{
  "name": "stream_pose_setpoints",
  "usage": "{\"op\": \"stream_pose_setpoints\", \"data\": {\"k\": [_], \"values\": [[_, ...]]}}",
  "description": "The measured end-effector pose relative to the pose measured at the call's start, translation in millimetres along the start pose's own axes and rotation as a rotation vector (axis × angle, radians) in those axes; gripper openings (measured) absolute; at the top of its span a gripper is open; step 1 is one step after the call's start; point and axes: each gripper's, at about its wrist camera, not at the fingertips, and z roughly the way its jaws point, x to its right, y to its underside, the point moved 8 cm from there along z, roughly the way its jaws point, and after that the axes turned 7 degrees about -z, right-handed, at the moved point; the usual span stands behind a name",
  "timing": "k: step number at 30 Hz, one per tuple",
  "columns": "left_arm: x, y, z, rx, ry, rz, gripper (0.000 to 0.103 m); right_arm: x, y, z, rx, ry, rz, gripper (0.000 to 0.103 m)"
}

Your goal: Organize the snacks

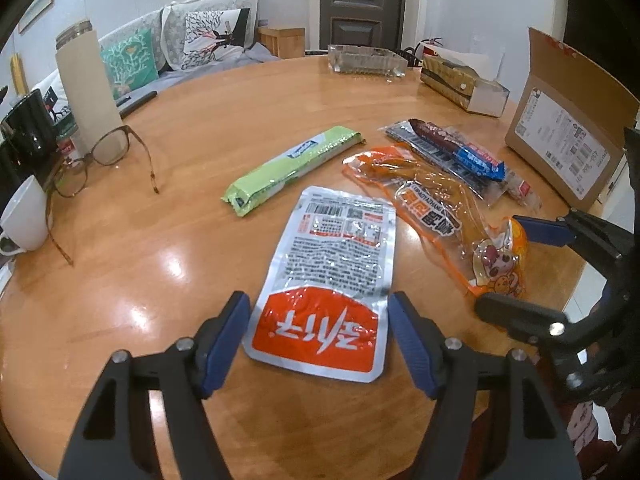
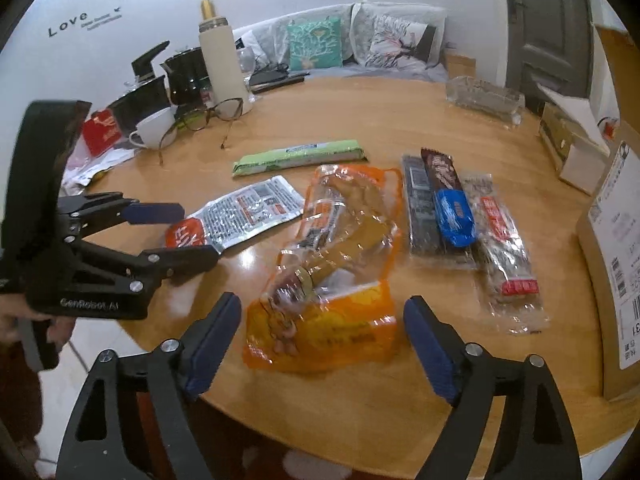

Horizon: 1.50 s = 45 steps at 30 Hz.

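Several snacks lie on a round wooden table (image 1: pixel 240 120). My left gripper (image 1: pixel 320 312) is open, its jaws either side of the near end of a silver and red pouch (image 1: pixel 332 280), which also shows in the right wrist view (image 2: pixel 248 212). My right gripper (image 2: pixel 322 320) is open around the near end of an orange and clear packet (image 2: pixel 332 272), which also shows in the left wrist view (image 1: pixel 440 216). A green bar (image 1: pixel 292 168) lies further back. A blue and brown bar (image 2: pixel 448 196) and a clear red-labelled packet (image 2: pixel 504 248) lie to the right.
An open cardboard box (image 1: pixel 568 136) stands at the right edge. Glasses (image 1: pixel 100 156), a white cup (image 1: pixel 24 220), a beige bottle (image 1: pixel 88 80), a black kettle (image 2: pixel 184 76), a glass tray (image 1: pixel 366 60) and a tissue box (image 1: pixel 464 80) sit around the table.
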Motion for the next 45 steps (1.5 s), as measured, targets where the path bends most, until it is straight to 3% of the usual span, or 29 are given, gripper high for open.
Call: {"op": "stream_pose_setpoints", "data": {"k": [7,9,18,23,31,36,45], "values": [[0.3,0.7,-0.7,0.015,0.007,0.005,0.067,-6.5,-1.4,8.4,0.011,0.116,-0.031,0.084],[0.2,1.0,-1.2,0.016,0.010,0.005,0.067,-7.7,-2.0,7.0,0.030,0.128,-0.028,0.074],[-2.8,2.8,-5.6,0.021,0.032,-0.026,0.066,-8.4,1.8,-0.9,0.050,0.083,-0.028,0.065],[-2.5,2.0,-9.0,0.028,0.037,-0.024,0.065,-9.6,0.3,-15.0,0.082,0.044,-0.034,0.065],[1.3,2.5,-2.9,0.005,0.020,0.008,0.066,-6.9,5.3,-12.3,0.026,-0.002,-0.043,0.072],[3.3,-2.4,2.0,0.003,0.017,0.018,0.066,-4.7,3.9,-4.4,0.015,0.006,-0.021,0.075],[3.9,-5.7,4.9,0.027,0.018,0.018,0.064,-5.3,-6.7,12.0,0.027,0.101,-0.044,0.074]]}}
